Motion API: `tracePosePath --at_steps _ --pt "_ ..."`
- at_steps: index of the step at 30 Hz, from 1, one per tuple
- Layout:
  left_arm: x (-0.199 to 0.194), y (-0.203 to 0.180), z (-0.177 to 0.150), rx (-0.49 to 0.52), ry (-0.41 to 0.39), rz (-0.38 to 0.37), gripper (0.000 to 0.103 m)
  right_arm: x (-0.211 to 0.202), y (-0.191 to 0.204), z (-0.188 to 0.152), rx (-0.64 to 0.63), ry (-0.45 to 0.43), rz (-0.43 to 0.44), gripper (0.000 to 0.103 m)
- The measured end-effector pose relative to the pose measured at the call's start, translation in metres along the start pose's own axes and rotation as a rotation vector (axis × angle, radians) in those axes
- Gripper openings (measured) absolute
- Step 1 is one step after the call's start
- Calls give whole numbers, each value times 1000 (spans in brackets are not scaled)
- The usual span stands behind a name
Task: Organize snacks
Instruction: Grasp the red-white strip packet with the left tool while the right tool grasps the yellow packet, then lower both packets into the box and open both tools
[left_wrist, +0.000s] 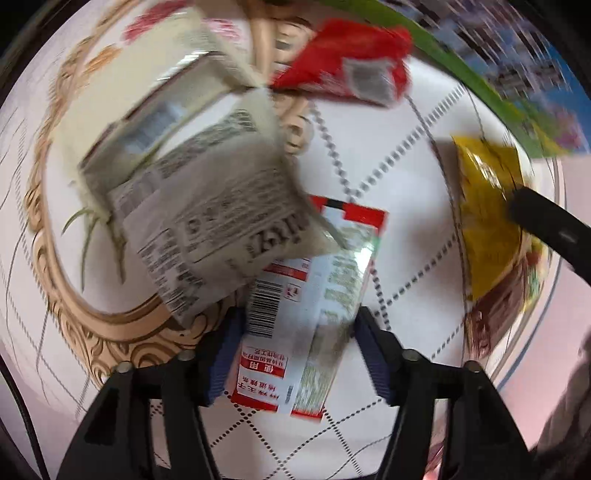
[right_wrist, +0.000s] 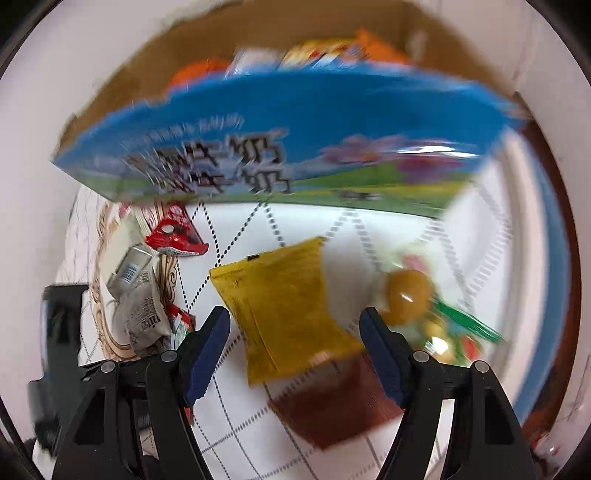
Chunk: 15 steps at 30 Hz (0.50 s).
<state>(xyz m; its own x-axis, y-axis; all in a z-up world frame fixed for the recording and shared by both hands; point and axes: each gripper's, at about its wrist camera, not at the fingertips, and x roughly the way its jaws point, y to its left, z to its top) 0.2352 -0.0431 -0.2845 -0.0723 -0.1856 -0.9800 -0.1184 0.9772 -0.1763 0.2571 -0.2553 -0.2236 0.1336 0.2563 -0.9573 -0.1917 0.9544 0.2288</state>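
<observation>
Snacks lie scattered on the patterned tabletop (left_wrist: 406, 177). Left wrist view: left tongs (left_wrist: 299, 354) straddle the red-and-white packet (left_wrist: 306, 314), pads apart at its edges, apparently lined up to pinch it; a grey wrapper (left_wrist: 207, 206) overlaps its far end.

Right wrist view: right tongs (right_wrist: 295, 354) stand apart over the yellow packet (right_wrist: 284, 306), not visibly pressing; beyond the blue bag (right_wrist: 280, 147) waits a cardboard box (right_wrist: 122, 77), likely the destination
</observation>
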Motion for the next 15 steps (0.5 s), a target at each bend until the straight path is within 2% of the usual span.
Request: tracePosePath --at_steps 3,4,6,8,11,13,15 --pt "-1 -6 -5 73 14 25 62 14 6 -1 -45 27 -20 66" --pt "0 -9 -6 81 16 28 62 14 7 -4 -54 31 -22 60" --pt "0 -10 -10 78 5 23 61 11 4 -12 -28 50 -14 56" --pt "-3 -3 -19 32 -23 17 55 8 -1 -24 12 71 17 56" --pt "-7 3 -30 -15 -27 -26 54 12 -8 -44 83 129 71 56" --pt "-4 -1 -38 -3 -7 -58 54 15 -14 -56 142 161 119 56" --pt "3 -3 -41 20 3 -42 54 15 -15 -61 156 150 117 58"
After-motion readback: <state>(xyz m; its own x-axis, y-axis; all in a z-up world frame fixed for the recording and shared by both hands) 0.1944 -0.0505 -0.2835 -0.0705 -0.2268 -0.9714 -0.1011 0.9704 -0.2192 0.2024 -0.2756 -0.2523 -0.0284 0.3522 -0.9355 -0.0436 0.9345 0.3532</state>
